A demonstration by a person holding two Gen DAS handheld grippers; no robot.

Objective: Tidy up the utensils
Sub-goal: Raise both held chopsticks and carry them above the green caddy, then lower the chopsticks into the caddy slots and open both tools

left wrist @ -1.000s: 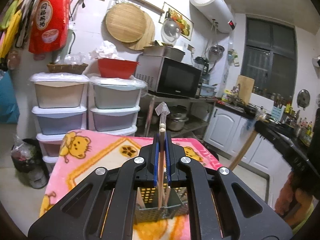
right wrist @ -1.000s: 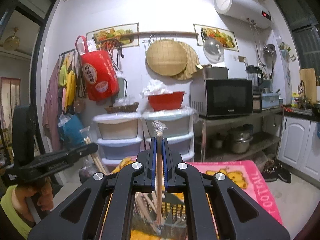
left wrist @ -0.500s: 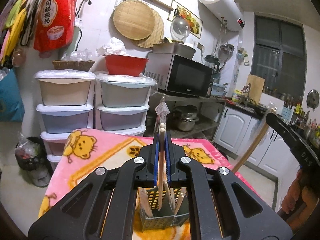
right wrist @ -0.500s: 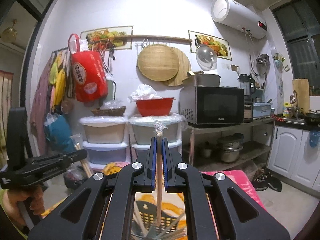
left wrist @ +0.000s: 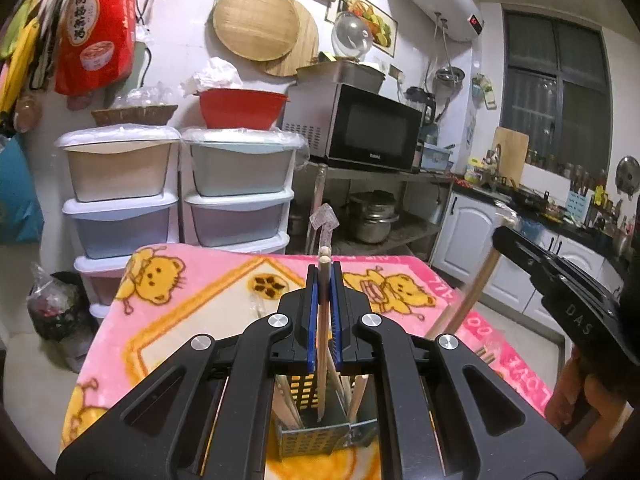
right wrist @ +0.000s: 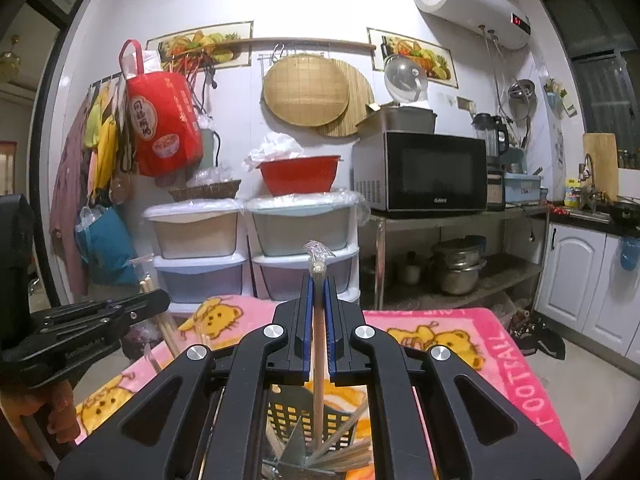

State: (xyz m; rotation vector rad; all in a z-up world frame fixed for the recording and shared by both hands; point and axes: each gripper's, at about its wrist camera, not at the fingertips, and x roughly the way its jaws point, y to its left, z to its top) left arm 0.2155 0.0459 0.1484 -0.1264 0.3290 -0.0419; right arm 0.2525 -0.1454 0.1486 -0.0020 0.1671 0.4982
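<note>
My left gripper [left wrist: 324, 276] is shut on a pair of wooden chopsticks [left wrist: 322, 360] with a clear wrapper at the top. They stand upright, their lower ends inside the grey perforated utensil basket [left wrist: 308, 438], which holds several other chopsticks. My right gripper [right wrist: 319, 284] is shut on another wrapped pair of chopsticks [right wrist: 319, 380], whose lower ends reach into the same basket [right wrist: 288, 412]. Each gripper shows in the other's view: the right gripper [left wrist: 560, 280] at the right edge, the left gripper [right wrist: 100, 320] at the left edge.
The basket stands on a table under a pink bear-print blanket [left wrist: 192, 312]. Behind it are stacked plastic drawers [left wrist: 176, 200], a red bowl [left wrist: 240, 108] and a microwave [left wrist: 360, 128] on a metal rack. White cabinets [left wrist: 464, 236] and a crowded counter run along the right.
Both grippers have sunk toward the table with their chopsticks. The basket has risen into view below each, and the chopstick ends now sit lower inside it.
</note>
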